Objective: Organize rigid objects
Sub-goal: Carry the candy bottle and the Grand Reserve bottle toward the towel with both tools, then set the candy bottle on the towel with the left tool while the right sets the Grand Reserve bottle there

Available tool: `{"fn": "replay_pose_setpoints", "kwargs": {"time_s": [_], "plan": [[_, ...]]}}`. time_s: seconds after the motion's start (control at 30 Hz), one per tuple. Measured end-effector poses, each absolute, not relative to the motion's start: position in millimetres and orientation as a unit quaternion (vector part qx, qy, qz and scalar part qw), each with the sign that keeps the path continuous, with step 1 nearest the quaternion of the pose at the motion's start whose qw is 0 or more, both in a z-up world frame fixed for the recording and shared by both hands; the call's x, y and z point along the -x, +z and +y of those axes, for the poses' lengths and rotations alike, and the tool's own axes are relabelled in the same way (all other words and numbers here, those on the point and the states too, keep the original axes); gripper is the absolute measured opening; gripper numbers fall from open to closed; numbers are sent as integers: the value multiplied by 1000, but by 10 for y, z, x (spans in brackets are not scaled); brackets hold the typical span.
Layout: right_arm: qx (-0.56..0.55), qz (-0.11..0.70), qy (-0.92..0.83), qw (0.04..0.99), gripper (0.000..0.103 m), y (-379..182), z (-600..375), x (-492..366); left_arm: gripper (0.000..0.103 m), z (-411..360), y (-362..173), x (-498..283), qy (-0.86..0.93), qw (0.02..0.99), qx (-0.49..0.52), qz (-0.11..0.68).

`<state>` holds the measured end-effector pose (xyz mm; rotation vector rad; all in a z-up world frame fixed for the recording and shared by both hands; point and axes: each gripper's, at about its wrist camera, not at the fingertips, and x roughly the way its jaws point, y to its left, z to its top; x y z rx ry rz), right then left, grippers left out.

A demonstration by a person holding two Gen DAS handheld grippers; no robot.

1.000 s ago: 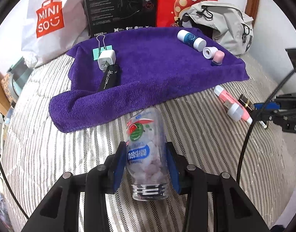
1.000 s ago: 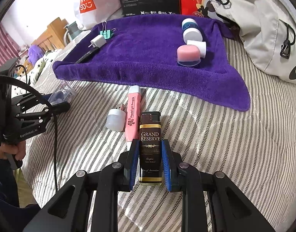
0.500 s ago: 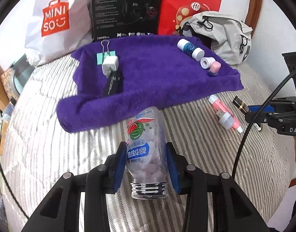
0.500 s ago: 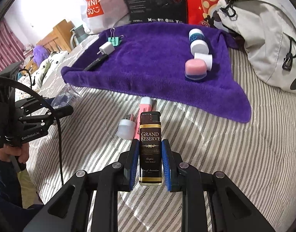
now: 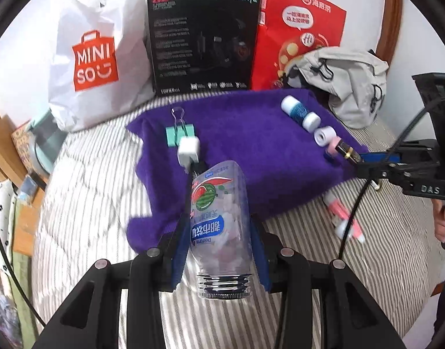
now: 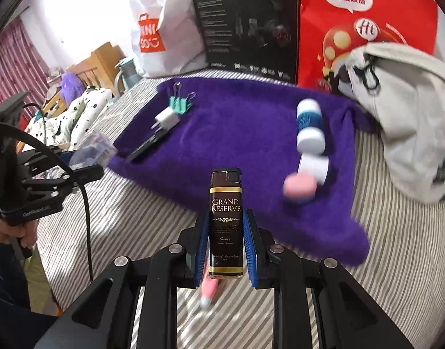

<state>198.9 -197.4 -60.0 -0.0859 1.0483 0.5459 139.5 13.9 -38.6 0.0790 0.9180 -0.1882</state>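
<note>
My left gripper (image 5: 219,244) is shut on a clear candy bottle (image 5: 219,221) with a watermelon label, held above the near edge of the purple towel (image 5: 251,151). My right gripper (image 6: 225,247) is shut on a dark "Grand Reserve" lighter (image 6: 225,221), lifted over the towel's (image 6: 237,133) front edge. On the towel lie a teal binder clip (image 5: 180,133), a white charger plug (image 5: 189,149), a black pen (image 6: 148,145), a blue-and-white tube (image 6: 309,125) and a pink-capped jar (image 6: 299,186). A pink highlighter (image 5: 343,218) lies on the striped bedcover (image 5: 91,203).
Behind the towel stand a white Miniso bag (image 5: 91,58), a black box (image 5: 202,43) and a red paper bag (image 5: 298,35). A grey backpack (image 6: 405,133) lies at the right. A person's hand (image 5: 444,218) holds the right gripper's handle. Wooden furniture (image 6: 97,64) stands beyond the bed's left edge.
Both grippers have risen and moved forward toward the towel, carrying the bottle and the lighter. The pink highlighter now lies under and behind the right gripper.
</note>
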Motion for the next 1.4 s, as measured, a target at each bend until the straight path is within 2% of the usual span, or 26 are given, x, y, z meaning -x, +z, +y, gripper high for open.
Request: {"fn": "replay_pose_setpoints", "kwargs": {"time_s": [0.33, 1.07, 1.17, 1.23, 1.4], "plan": [[56, 517, 226, 824, 23, -954, -1833, -2561, 38, 82, -475, -1906, -97, 886, -42, 451], [133, 505, 227, 822, 24, -1118, -1642, -2622, 38, -95, -865, -2339, -111, 867, -52, 482], [137, 504, 243, 817, 27, -1111, -1651, -2603, 38, -89, -867, -2370, -115, 867, -53, 482], [136, 502, 261, 813, 34, -1102, -1664, -2591, 38, -90, -874, -2397, -117, 867, -53, 482], [115, 506, 259, 814, 35, -1039, -1833, -2570, 38, -80, -882, -2437, -128, 865, -49, 484]]}}
